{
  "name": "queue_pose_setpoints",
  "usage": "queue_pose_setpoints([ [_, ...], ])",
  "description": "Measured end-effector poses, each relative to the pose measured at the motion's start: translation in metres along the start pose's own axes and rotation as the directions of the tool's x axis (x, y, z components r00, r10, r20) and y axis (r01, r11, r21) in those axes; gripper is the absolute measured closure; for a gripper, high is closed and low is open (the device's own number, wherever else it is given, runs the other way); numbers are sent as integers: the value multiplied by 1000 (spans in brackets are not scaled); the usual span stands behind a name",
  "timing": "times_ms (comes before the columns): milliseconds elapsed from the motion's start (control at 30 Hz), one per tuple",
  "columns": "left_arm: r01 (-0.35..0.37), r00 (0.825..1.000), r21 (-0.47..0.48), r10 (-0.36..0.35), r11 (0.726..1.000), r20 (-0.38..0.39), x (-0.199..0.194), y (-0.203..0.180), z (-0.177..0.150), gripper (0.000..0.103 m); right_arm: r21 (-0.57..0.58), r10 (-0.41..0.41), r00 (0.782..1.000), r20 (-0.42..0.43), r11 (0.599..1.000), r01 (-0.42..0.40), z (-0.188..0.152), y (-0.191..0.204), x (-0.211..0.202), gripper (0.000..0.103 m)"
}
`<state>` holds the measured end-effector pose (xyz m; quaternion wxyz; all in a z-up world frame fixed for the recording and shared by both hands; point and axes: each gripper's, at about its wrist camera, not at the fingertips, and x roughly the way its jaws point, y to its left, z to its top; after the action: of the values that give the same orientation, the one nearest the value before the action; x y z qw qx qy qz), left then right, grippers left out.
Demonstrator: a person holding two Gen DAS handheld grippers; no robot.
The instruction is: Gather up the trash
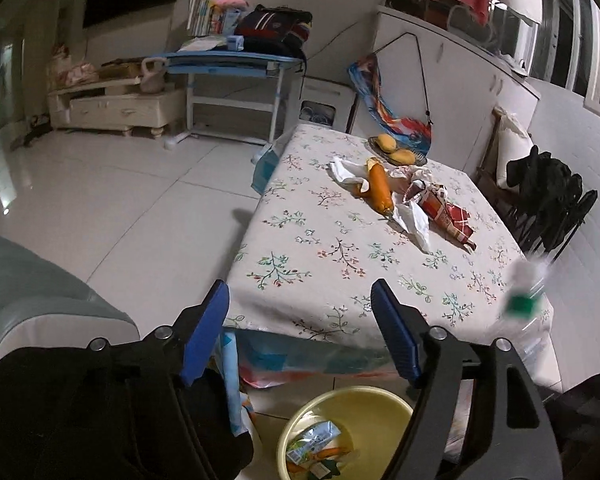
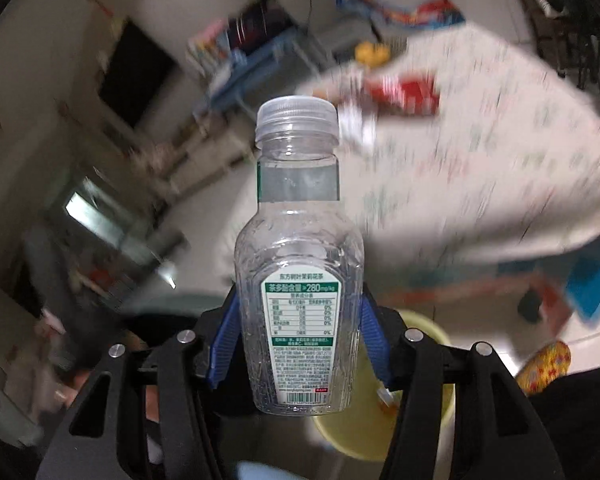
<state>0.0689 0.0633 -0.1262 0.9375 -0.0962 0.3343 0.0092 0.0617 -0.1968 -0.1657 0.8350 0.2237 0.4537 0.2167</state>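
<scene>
**A:** Status of my right tool (image 2: 298,344)?

**B:** Its blue pads press both sides of a clear plastic bottle with a green-and-white label and a translucent screw cap (image 2: 298,248). The bottle stands upright between the fingers, cap on, held by its lower body. Background in the right wrist view is smeared with blur. Below the bottle, part of a round pale-yellow plastic basin (image 2: 356,436) shows on the floor.

**A:** And my left tool (image 1: 300,328)?

**B:** Jaws stand wide apart, nothing between them. It hangs above the near edge of the desk with the white floral cloth (image 1: 332,264). The yellow basin sits on the floor below it, holding a crumpled foil wrapper (image 1: 314,442) and some orange scraps.

**A:** Trash left on the desk?

**B:** A peeled orange sausage-shaped item (image 1: 379,188) lies on white crumpled paper (image 1: 414,224); just beside it to the right, a torn red-and-white carton (image 1: 446,216). Behind these, a dish of yellow mangoes (image 1: 396,150). In the left wrist view the held bottle appears blurred at the right edge.
</scene>
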Motion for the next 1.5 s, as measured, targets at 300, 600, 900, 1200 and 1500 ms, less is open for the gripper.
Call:
queue_pose_setpoints([
  [300,8,1000,24,-8,1000,5,-3,-7,-3,29,-71,-95,983,-157,994,85,-33,6,48,47],
  [600,-1,1000,56,1,998,6,-5,-15,-8,27,-72,-105,986,-133,993,96,-39,3,37,43],
  [900,0,1000,84,0,996,-2,-2,-24,-12,26,-100,-123,990,-75,988,115,-38,7,28,38],
  [1200,-1,1000,105,1,994,-1,-1,-29,-14,24,-131,-145,989,-6,981,143,-34,13,18,35],
  [1500,-2,1000,115,3,993,-5,0,-32,-14,23,-185,-167,985,36,968,171,-33,22,14,35],
])
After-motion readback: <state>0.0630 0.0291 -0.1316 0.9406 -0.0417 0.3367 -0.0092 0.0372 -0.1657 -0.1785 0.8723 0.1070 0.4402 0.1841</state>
